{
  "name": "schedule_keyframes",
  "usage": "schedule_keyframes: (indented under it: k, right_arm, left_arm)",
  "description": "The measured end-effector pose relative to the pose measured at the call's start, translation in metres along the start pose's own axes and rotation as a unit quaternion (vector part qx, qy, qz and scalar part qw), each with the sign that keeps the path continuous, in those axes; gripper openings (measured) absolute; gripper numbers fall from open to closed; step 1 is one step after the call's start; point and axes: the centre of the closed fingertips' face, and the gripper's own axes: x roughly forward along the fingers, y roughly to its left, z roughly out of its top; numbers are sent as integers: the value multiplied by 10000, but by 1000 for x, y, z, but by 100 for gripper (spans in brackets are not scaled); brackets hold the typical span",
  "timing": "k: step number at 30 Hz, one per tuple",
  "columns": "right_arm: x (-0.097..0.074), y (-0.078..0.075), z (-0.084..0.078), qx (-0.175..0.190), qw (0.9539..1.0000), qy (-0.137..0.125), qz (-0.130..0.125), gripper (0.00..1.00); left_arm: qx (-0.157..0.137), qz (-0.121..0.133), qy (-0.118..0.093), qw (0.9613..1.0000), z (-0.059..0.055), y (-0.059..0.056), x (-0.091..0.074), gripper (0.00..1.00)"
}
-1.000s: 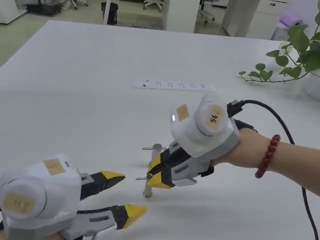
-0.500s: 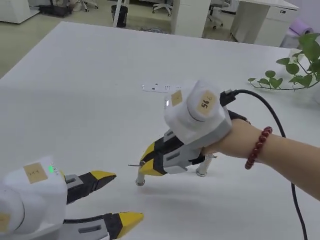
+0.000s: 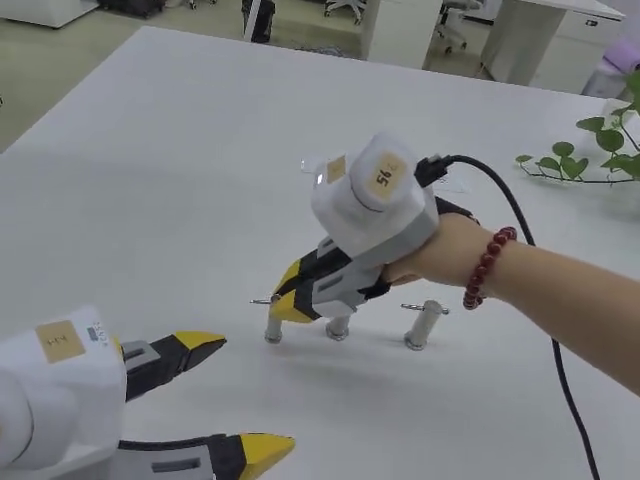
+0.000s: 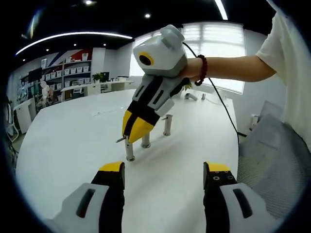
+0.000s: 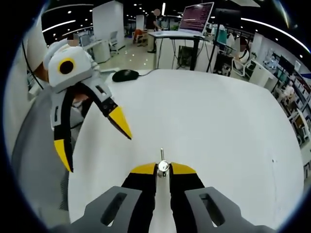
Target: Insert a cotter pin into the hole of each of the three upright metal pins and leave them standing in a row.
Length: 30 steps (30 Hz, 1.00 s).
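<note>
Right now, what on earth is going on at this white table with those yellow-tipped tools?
A person works with a handheld gripper in each hand. The right gripper is shut on the top of the end metal pin, one of three standing in a row on the table. The left gripper hovers open nearby.

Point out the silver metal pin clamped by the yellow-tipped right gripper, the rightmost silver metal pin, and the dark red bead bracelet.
clamped silver metal pin [image 5: 163,168]: right gripper view, its round top.
rightmost silver metal pin [image 3: 423,325]: head view, its upright shaft.
dark red bead bracelet [image 3: 487,266]: head view, beads on the wrist.
</note>
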Motion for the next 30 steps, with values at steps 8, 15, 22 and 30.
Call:
schedule_keyframes:
  k: [8,15,22,30]
  right_arm:
    - [9,-12,0,105,9999,-23,-35,10]
    - [14,-21,0,139,9999,17,-61,10]
    - [21,-25,0,143,9999,55,-26,10]
    - [21,-23,3,104,9999,75,39,10]
  left_arm:
    - [-12,56,-30,10000,-1,5,1,67]
    - [14,39,-36,10000,-1,7,1,66]
    - [2,12,-3,10000,-3,7,2,66]
    - [-6,4,-2,10000,-4,7,2,65]
